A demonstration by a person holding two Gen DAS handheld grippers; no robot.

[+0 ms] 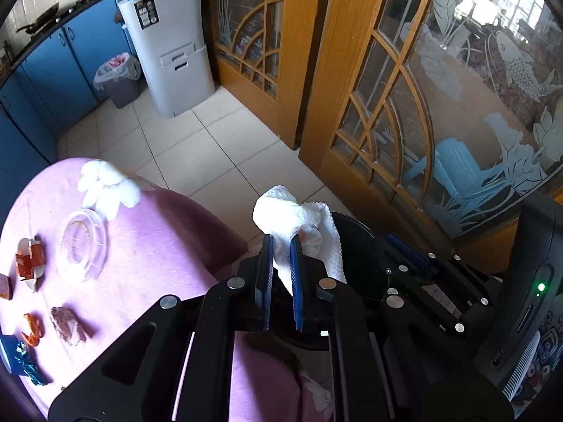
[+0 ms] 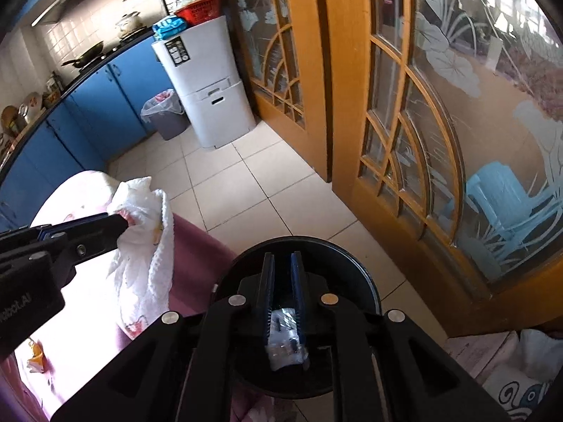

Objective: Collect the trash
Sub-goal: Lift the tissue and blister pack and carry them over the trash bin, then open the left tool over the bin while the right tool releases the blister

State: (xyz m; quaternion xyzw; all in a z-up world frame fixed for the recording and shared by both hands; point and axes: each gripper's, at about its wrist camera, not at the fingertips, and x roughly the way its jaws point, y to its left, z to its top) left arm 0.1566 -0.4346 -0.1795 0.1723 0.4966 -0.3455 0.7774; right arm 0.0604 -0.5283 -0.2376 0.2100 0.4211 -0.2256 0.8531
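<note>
- Your left gripper is clamped on a crumpled white paper towel; the pads pinch its lower fold and the rest billows up past the fingertips.
- Your right gripper has its jaws nearly together, with a crinkled clear wrapper caught low between the fingers, close to the camera.
- Directly under and ahead of the right fingertips sits a round black bin, beside the pink-covered table.
- From the right wrist you see the left gripper come in from the left, its towel hanging just left of the bin's rim.
- Only the left wrist shows the trash on the table to the gripper's left: a clear round lid, white tissue, red wrappers, a blue foil wrapper.
- Far ahead of both grippers, a lined grey bin stands by a white cabinet.
</note>
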